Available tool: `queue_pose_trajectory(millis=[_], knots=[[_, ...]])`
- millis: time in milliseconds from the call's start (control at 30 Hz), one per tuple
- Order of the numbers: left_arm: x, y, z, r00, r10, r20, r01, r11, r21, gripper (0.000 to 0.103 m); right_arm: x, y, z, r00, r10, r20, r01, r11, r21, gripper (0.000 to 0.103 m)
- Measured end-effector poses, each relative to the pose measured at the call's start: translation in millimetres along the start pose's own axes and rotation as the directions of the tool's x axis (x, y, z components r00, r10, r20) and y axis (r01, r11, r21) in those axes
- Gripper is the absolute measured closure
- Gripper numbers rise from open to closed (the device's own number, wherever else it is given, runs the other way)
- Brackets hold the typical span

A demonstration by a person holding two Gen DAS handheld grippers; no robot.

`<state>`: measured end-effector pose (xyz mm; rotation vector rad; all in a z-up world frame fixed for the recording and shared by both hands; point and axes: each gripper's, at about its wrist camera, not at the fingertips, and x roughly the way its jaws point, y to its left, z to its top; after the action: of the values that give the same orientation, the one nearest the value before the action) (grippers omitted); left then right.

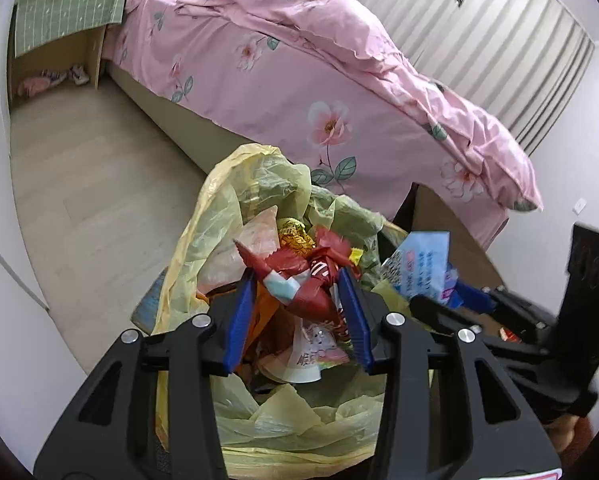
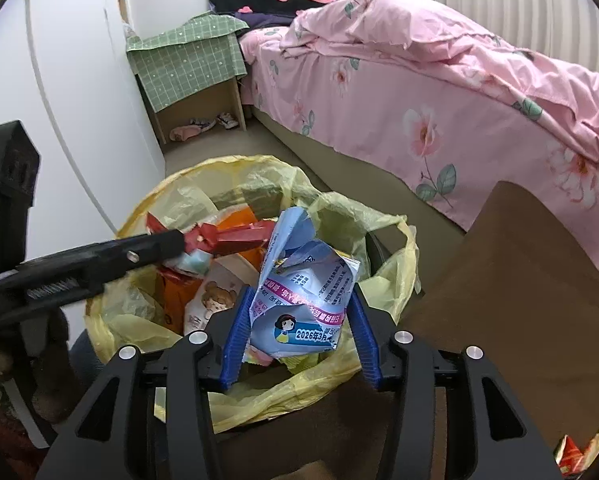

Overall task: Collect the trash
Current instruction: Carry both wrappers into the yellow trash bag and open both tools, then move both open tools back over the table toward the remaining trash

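A bin lined with a yellow plastic bag (image 1: 219, 216) (image 2: 171, 184) stands on the floor beside the bed, holding several wrappers. My left gripper (image 1: 299, 276) is shut on a crumpled red wrapper (image 1: 299, 276) over the bag's mouth; it shows in the right wrist view (image 2: 227, 238) coming in from the left. My right gripper (image 2: 301, 292) is shut on a crumpled light blue packet (image 2: 303, 288) with a cartoon girl on it, also over the bag. The packet shows in the left wrist view (image 1: 419, 264) at the right.
A bed with a pink flowered duvet (image 1: 299, 72) (image 2: 439, 92) runs along the right. A wooden nightstand under a green cloth (image 2: 187, 60) stands at the far wall, with shoes below. A brown table surface (image 2: 519, 280) lies at the right, with more wrappers (image 2: 571, 452) at its near corner.
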<state>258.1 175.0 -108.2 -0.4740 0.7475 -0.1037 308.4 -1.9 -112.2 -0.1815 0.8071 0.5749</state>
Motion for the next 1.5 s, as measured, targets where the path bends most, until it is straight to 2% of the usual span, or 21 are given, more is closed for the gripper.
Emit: queue_pose_trajectory(millis=[133, 200, 367, 567, 700, 800, 933, 1067, 1133, 1267, 1333, 1400, 1433, 1500], knots=[[-10, 0, 2, 0.999, 0.014, 0.052, -0.013, 1.0, -0.003, 0.051, -2, -3, -4, 1.0, 0.012, 0.019, -0.013, 1.0, 0.008, 0.049], [-13, -3, 1, 0.998, 0.023, 0.064, -0.024, 1.0, 0.012, 0.051, -5, -2, -5, 1.0, 0.016, 0.02, -0.016, 1.0, 0.003, 0.042], [-21, -5, 3, 0.996, 0.039, 0.074, -0.04, 0.999, 0.004, 0.051, -18, -3, -12, 0.999, -0.008, 0.039, 0.008, 1.0, 0.012, 0.042], [-34, -23, 0, 0.994, 0.042, 0.103, -0.046, 0.998, 0.043, 0.05, -61, -17, -34, 0.99, -0.112, 0.092, 0.107, 0.993, 0.059, 0.041], [-38, -55, -12, 0.994, 0.013, 0.112, -0.029, 0.99, 0.137, 0.05, -97, -41, -61, 0.979, -0.188, 0.078, 0.173, 0.971, 0.165, 0.038], [-33, -83, -25, 0.997, -0.024, 0.072, 0.008, 0.977, 0.215, 0.05, -127, -59, -85, 0.966, -0.245, 0.087, 0.219, 0.947, 0.235, 0.038], [-26, -124, -48, 0.997, -0.077, 0.006, 0.071, 0.944, 0.323, 0.05, -168, -80, -117, 0.934, -0.344, 0.099, 0.303, 0.907, 0.292, 0.038], [-25, -162, -67, 0.987, -0.152, -0.042, 0.156, 0.9, 0.408, 0.05, -210, -104, -152, 0.904, -0.413, 0.109, 0.348, 0.861, 0.371, 0.037], [-24, -177, -75, 0.978, -0.196, -0.072, 0.207, 0.876, 0.436, 0.05, -225, -112, -165, 0.893, -0.437, 0.111, 0.364, 0.843, 0.396, 0.037], [-17, -206, -93, 0.947, -0.274, -0.164, 0.32, 0.822, 0.472, 0.05, -250, -124, -192, 0.874, -0.471, 0.118, 0.383, 0.819, 0.427, 0.033], [-12, -219, -104, 0.93, -0.295, -0.218, 0.366, 0.796, 0.482, 0.05, -256, -126, -205, 0.879, -0.464, 0.108, 0.378, 0.818, 0.434, 0.033], [-8, -230, -111, 0.921, -0.301, -0.248, 0.388, 0.776, 0.497, 0.05, -256, -128, -216, 0.894, -0.443, 0.062, 0.376, 0.819, 0.433, 0.033], [-6, -237, -115, 0.917, -0.301, -0.263, 0.397, 0.762, 0.511, 0.05, -257, -126, -221, 0.891, -0.451, 0.055, 0.387, 0.816, 0.43, 0.033], [-4, -250, -121, 0.908, -0.312, -0.281, 0.418, 0.734, 0.536, 0.05, -258, -124, -232, 0.866, -0.498, 0.046, 0.434, 0.794, 0.426, 0.033]])
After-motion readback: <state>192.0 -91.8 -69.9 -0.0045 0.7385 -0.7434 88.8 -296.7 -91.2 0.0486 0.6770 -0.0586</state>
